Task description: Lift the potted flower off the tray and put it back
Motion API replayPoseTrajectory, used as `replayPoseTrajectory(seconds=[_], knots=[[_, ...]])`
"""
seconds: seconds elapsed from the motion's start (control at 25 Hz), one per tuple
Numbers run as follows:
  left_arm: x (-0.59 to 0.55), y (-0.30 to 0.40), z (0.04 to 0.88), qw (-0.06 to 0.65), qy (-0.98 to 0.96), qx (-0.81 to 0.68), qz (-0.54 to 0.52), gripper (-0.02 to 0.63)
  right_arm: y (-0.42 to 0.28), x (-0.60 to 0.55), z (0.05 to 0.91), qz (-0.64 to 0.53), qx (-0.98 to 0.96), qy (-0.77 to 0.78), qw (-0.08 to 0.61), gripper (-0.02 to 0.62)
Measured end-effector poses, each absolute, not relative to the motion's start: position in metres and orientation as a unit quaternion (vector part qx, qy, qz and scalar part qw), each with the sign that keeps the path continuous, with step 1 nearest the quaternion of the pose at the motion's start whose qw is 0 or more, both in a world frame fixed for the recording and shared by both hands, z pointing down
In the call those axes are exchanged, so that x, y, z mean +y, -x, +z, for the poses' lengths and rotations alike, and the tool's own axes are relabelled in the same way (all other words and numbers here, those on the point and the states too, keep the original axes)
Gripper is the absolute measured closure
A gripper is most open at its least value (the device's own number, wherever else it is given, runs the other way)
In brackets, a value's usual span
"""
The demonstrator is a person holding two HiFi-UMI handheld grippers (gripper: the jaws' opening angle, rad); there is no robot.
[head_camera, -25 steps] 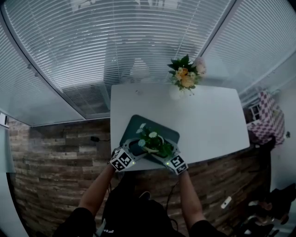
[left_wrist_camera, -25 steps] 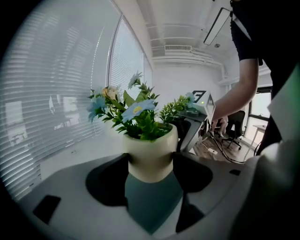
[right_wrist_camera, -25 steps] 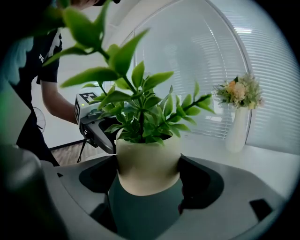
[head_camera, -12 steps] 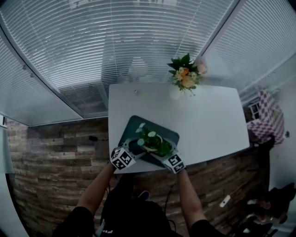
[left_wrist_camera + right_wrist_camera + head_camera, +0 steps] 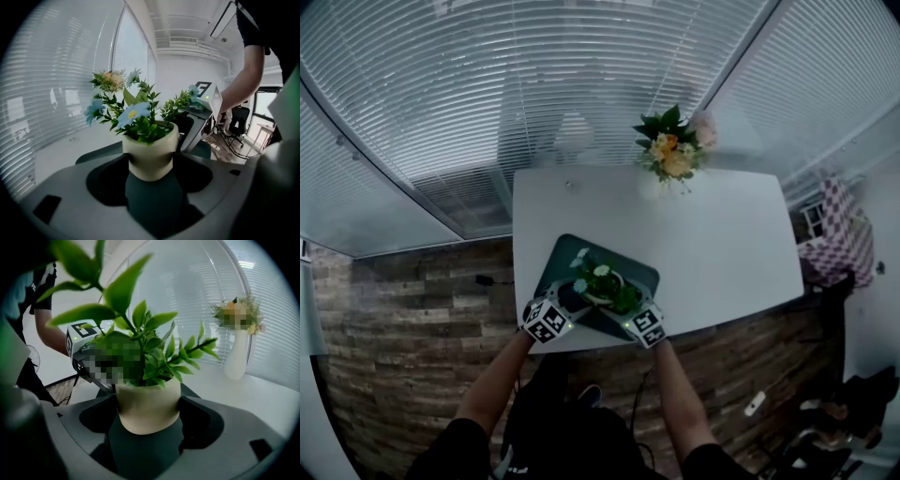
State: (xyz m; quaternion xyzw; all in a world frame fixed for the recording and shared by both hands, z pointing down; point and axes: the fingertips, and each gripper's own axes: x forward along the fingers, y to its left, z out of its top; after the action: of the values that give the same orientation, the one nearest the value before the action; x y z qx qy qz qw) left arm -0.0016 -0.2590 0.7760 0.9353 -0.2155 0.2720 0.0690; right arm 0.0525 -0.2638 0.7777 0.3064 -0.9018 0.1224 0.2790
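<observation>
The pot [image 5: 151, 157] looks like smooth, matt cream ceramic or plastic; its leaves [image 5: 161, 359] have a faint plastic sheen. The tray [image 5: 630, 270] is dark green, smooth and matt. The left gripper [image 5: 150, 161] and right gripper [image 5: 147, 411] have bodies of matt grey plastic. The table [image 5: 722, 244] is smooth white with a slight gloss, the vase [image 5: 236, 359] glossy white, and the floor [image 5: 412, 300] rough brown planking.

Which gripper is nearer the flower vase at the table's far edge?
Right. The right gripper holds the potted flower from the side nearer the flower vase; the left gripper holds it from the opposite, farther side.
</observation>
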Motion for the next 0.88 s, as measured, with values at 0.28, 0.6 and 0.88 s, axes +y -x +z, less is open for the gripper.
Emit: replayPoseTrajectory(seconds=[0.28, 0.6, 0.88], knots=[[-0.262, 0.001, 0.781, 0.065, -0.93, -0.222, 0.287, 0.314, -0.053, -0.268, 0.786, 0.123, -0.9, -0.304, 0.288, 0.189], [-0.266, -0.001, 0.786, 0.055, -0.927, -0.223, 0.296, 0.314, -0.057, -0.269, 0.796, 0.124, -0.895, -0.307, 0.3, 0.189], [-0.266, -0.002, 0.79, 0.065, -0.925, -0.234, 0.294, 0.314, -0.058, -0.27, 0.799, 0.128, -0.893, -0.312, 0.297, 0.189]])
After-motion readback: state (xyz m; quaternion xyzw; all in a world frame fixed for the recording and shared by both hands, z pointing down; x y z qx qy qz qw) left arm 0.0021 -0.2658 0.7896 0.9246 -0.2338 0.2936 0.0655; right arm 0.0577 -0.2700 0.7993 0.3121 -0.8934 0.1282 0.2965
